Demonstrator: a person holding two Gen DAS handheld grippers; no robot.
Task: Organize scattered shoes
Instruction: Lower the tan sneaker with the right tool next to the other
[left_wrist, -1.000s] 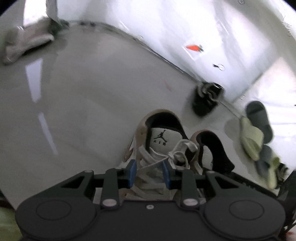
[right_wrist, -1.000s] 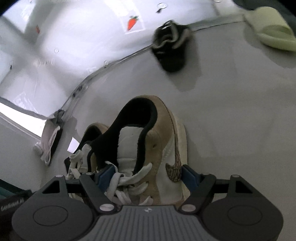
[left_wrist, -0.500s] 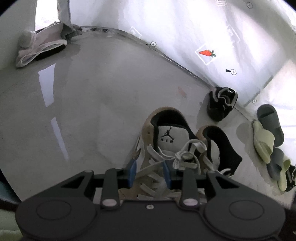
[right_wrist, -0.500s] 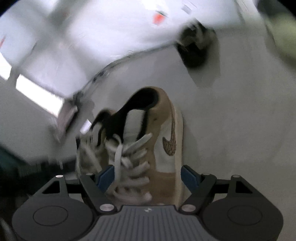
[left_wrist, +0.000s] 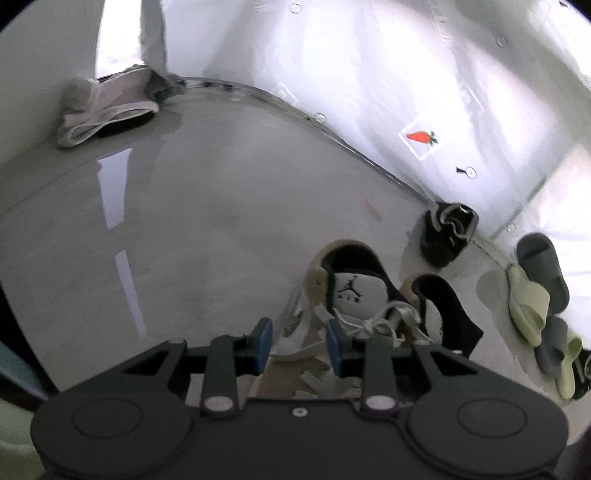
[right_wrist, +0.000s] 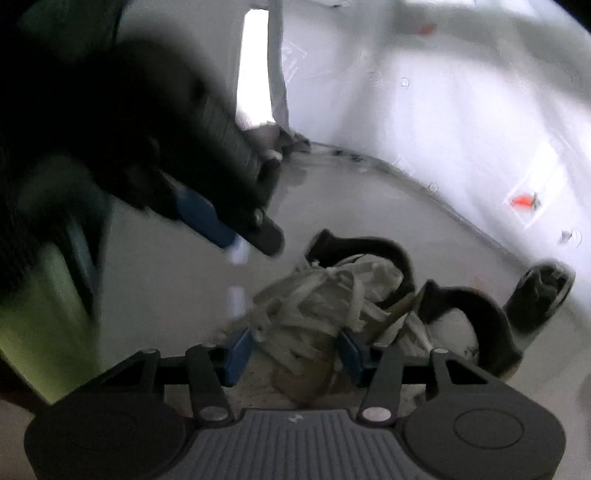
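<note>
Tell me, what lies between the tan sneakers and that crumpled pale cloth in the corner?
Only bare grey floor, in the left wrist view, between sneakers and cloth.

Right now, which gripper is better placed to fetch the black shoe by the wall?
Right, probably. The black shoe lies to the right of the right gripper, while the left gripper hangs further left. But the right one straddles a tan sneaker.

Left gripper (left_wrist: 298, 345) and right gripper (right_wrist: 293, 350) both hang low, fingers parted.

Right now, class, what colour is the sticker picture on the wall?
An orange-red carrot sticker with green leaves, clearest in the left wrist view.
</note>
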